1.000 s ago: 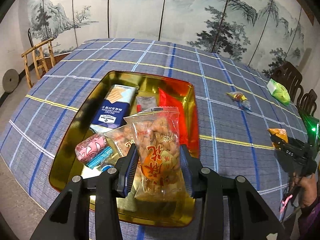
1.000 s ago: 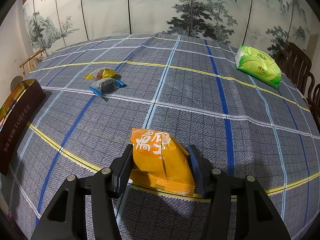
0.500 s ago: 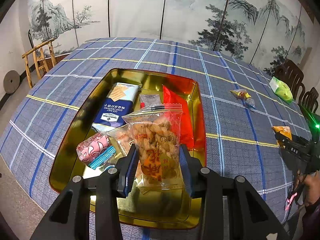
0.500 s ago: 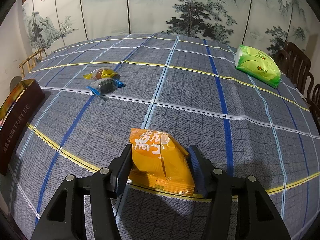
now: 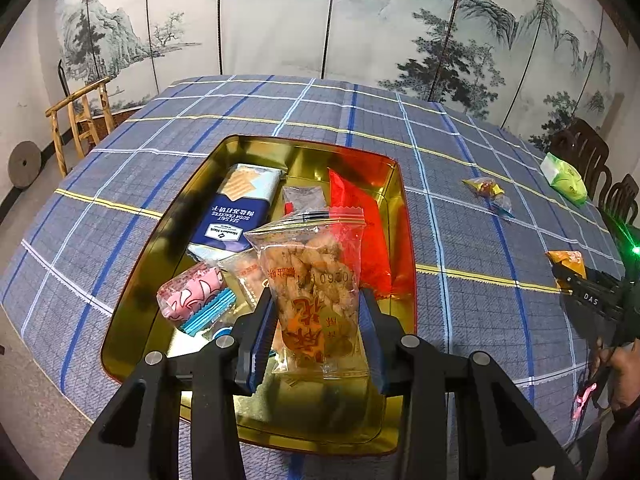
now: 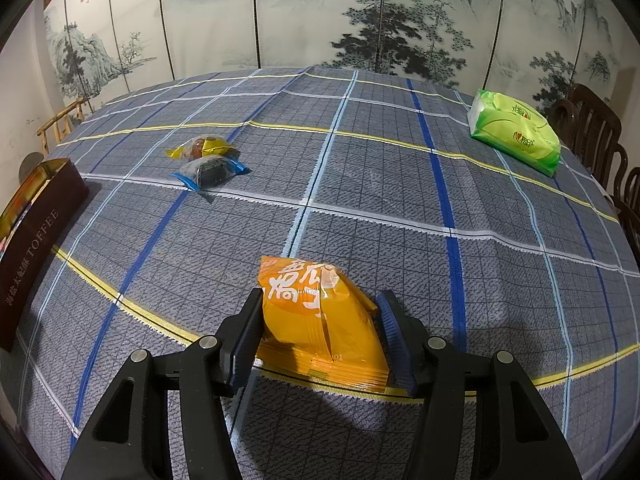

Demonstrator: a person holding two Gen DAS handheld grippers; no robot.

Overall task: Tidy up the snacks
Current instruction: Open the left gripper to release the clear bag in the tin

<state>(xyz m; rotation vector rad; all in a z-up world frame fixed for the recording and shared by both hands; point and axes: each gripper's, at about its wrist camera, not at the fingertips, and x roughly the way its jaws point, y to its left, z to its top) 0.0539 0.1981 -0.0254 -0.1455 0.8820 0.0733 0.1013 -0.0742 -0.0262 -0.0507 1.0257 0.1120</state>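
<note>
My left gripper (image 5: pixel 316 332) is shut on a clear bag of fried snacks (image 5: pixel 314 276) and holds it above the near end of the gold tin (image 5: pixel 132 280). The tin holds a blue cracker pack (image 5: pixel 236 208), a red packet (image 5: pixel 360 216), a pink-wrapped sweet (image 5: pixel 188 294) and other small packets. My right gripper (image 6: pixel 320 332) straddles an orange snack packet (image 6: pixel 316 316) that lies on the plaid tablecloth; its left pad touches the packet and the right pad stands a little apart. The right gripper also shows in the left wrist view (image 5: pixel 592 296).
A yellow-wrapped snack (image 6: pixel 202 146) and a blue-edged dark snack (image 6: pixel 210 172) lie on the cloth at the left middle. A green tissue pack (image 6: pixel 516 132) lies far right. The tin's brown side (image 6: pixel 36 236) is at the left edge. Chairs stand beyond the table edges.
My left gripper has pulled back and up with the clear snack bag, so more of the tin shows. My right gripper has held its place around the orange packet.
</note>
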